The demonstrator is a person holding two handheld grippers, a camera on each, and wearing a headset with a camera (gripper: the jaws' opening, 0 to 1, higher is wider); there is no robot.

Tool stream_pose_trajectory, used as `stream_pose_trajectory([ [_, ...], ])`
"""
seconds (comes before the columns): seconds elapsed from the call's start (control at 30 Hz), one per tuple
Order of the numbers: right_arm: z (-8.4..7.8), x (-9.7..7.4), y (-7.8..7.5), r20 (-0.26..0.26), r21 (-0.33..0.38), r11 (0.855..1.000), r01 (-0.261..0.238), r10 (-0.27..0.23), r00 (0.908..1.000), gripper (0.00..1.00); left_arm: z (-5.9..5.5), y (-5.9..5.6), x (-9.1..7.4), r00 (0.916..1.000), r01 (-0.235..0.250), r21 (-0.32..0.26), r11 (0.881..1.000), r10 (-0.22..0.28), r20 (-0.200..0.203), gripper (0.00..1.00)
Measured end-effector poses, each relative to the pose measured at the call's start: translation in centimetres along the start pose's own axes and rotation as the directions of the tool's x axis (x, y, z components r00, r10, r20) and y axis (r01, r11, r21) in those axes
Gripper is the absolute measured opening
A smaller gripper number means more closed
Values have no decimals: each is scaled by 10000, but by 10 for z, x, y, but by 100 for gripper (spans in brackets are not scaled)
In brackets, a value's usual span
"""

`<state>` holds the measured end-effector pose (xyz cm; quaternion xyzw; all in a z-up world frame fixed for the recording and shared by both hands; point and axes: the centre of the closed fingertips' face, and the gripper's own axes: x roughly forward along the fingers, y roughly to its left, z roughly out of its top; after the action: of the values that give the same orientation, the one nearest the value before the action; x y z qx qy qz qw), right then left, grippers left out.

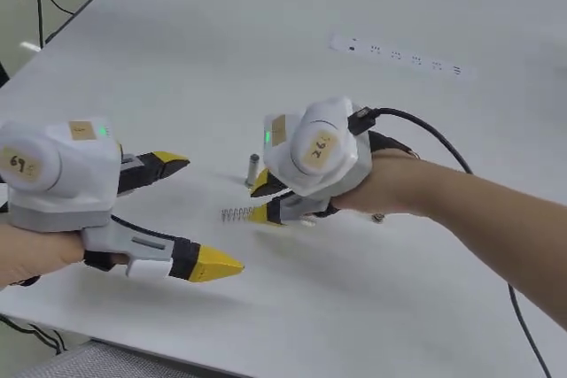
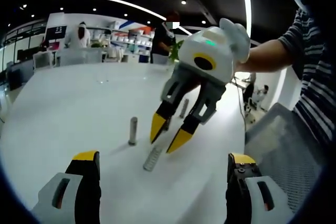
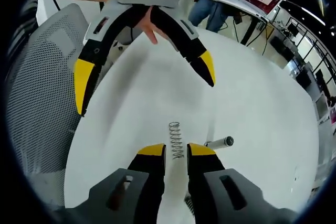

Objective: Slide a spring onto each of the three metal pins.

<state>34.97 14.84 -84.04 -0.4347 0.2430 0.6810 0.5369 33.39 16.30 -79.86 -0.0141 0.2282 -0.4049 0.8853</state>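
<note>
At centre of the head view, the spring (image 1: 236, 214) is lying flat on the white table (image 1: 266, 42). Its long axis is running left-right across the frame, with its right end pointing at the right gripper (image 1: 260, 202). In the right gripper view the spring is running straight up the frame, its near end sitting between the yellow tips. The jaws are standing narrowly apart, not visibly pinching it. Just above the spring in the head view, one metal pin (image 1: 253, 169) is standing upright. At lower left, the left gripper (image 1: 199, 214) is hovering with jaws spread wide, holding nothing.
</note>
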Motion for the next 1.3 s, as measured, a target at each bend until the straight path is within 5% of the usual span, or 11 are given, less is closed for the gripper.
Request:
stream_pose_trajectory([
  [0.67, -11, 18, -1, -668, -102, 9992, -376, 368, 9971, 13, -1, 0, 0, 10000, 16, -38, 10000, -16, -53, 98],
  [1.3, -10, 22, 0, -680, -219, 9988, -428, 412, 9968, 8, -3, 0, 0, 10000, 16, -76, 10000, -16, -55, 98],
])
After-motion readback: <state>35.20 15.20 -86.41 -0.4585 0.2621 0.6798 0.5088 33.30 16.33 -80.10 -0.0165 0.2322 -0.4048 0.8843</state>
